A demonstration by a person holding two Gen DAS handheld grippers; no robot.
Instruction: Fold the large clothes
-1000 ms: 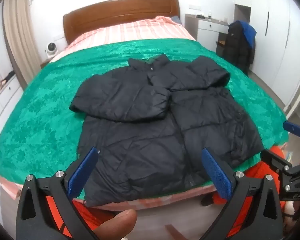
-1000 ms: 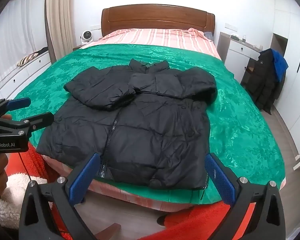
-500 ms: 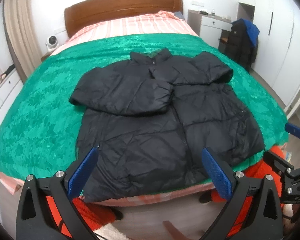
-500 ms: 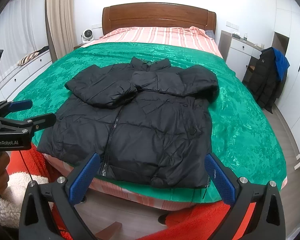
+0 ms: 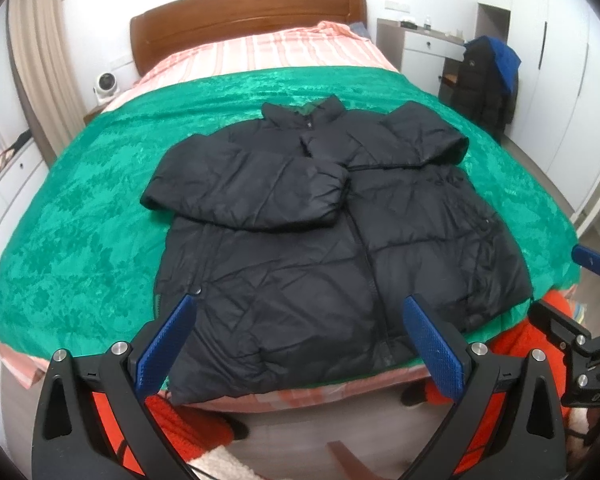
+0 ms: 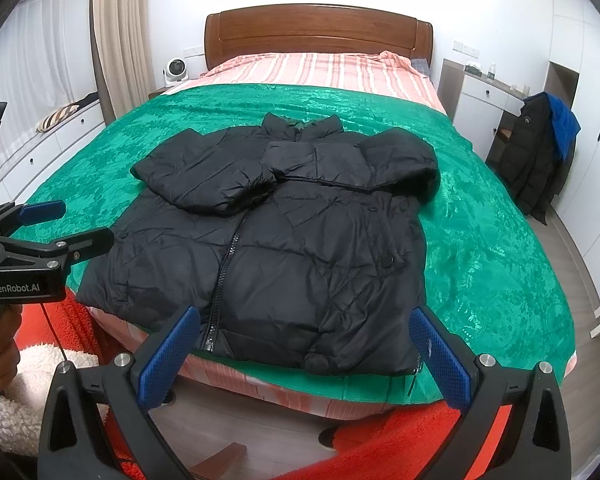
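A: Where does the black jacket [image 5: 332, 240] lie?

B: It lies flat on the green blanket [image 5: 80, 216]; both sleeves are folded over the chest; collar toward the headboard, hem at the near edge of the bed; so the long axis runs away from the jaws.

A: And the grippers?

B: The left gripper [image 5: 296, 344] and the right gripper [image 6: 304, 352] are both wide open and hold nothing; each hangs before the hem; which is nearer is hard to tell, perhaps the left.

At the left edge of the right wrist view, white lettering "GenRobot.AI" stands on the black body of the left hand-held gripper [image 6: 46, 226]. No other text reads clearly in either view.
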